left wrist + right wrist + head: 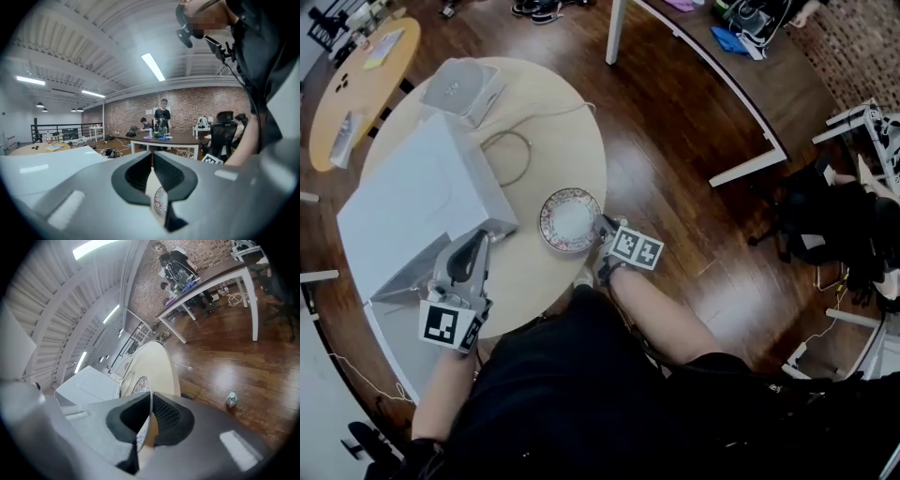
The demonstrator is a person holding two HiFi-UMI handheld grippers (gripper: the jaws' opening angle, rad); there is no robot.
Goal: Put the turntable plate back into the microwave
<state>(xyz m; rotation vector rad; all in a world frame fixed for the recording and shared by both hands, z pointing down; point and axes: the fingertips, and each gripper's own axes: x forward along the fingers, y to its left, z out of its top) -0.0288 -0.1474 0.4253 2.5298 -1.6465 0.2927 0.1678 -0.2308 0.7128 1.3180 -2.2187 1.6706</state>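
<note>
There is 1 plate (570, 219) with a flowery rim. It sits in the middle of the head view, on the lower right part of 1 round, pale table (553, 122). I cannot tell if it lies flat on the table or is lifted a bit.

There are 2 grippers. The right gripper (604, 231) is just right of the plate. Its 2 jaws are pinched on the plate's right edge. In the right gripper view the thin rim runs straight in between the 2 dark pads.

The left gripper (480, 240) is at the lower left of the head view, beside the lower right corner of 1 white microwave (412, 206). Its 2 jaws are closed with the tips touching, and nothing is between them. In the left gripper view a bit of the plate shows behind the jaws, not in them.

The microwave fills the left side of the table, and the plate is near its corner but not touching it. At the top of the table stands 1 small white box (464, 89), and 1 thin cable (514, 155) makes a loop between the box and the plate.

In the right gripper view, 1 small bottle (230, 399) stands on the brown wooden floor at the right.

In the left gripper view, 2 people (162, 114) are far off at a dark table by a brick wall.
</note>
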